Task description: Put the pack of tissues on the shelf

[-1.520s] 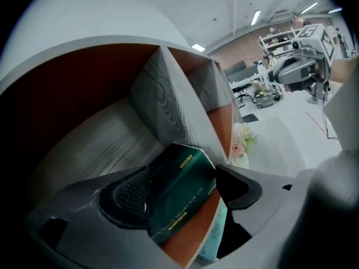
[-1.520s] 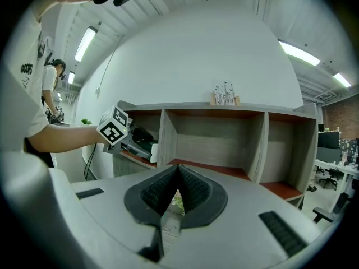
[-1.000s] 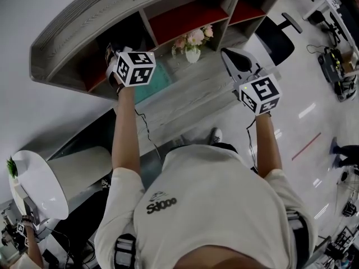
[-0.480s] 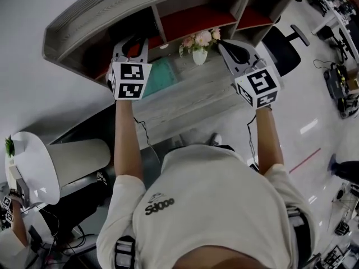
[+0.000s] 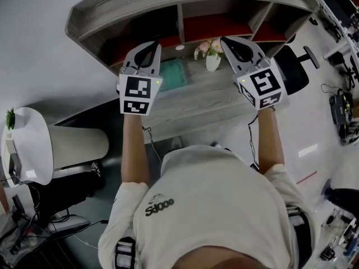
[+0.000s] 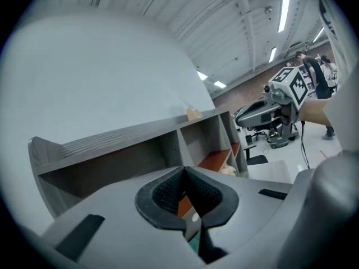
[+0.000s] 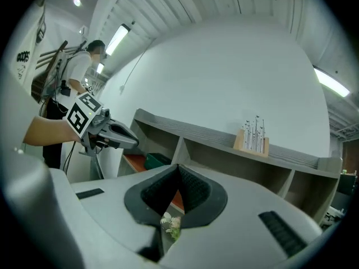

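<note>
Tissue pack (image 5: 171, 75), teal, lies flat on the desk at upper centre, in front of the shelf (image 5: 185, 1) openings. It's just right of my left gripper (image 5: 145, 48), the nearer one; long axis unclear. Left and right gripper (image 5: 234, 42) jaws both closed, empty. Flower vase (image 5: 212, 61) crowds the pack's right; the compartment behind looks free.
</note>
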### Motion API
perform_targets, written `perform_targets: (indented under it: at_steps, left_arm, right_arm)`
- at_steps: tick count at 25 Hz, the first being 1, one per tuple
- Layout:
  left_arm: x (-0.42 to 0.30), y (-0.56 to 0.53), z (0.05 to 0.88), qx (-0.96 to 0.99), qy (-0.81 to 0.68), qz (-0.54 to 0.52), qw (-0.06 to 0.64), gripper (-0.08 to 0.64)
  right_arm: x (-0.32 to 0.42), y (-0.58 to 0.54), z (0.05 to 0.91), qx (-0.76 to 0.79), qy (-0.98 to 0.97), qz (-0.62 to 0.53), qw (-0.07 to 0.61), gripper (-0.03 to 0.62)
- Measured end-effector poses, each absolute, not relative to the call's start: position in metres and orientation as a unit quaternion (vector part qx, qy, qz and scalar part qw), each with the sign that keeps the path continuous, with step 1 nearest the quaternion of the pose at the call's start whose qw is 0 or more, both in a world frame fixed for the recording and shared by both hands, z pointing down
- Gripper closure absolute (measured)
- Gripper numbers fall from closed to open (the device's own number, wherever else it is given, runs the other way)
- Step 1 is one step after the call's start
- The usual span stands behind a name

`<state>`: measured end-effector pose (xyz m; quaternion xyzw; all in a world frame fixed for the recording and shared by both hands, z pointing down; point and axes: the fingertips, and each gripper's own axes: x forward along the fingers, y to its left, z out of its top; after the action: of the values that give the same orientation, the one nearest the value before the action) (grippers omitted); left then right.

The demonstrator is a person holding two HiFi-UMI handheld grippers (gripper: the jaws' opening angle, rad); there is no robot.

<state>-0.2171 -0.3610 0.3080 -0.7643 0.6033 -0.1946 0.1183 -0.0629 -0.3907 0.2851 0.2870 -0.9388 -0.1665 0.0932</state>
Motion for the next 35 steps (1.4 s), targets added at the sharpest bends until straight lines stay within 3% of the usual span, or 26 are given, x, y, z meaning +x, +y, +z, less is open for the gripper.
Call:
perform_targets:
  at_steps: [35]
  left_arm:
    - [-0.224,-0.334,0.306,-0.756,0.611,-0.195,0.129,0.541]
  right_arm:
    - [-0.095,-0.376,0.288,0.246,-0.944,-0.195,0.105,0.589]
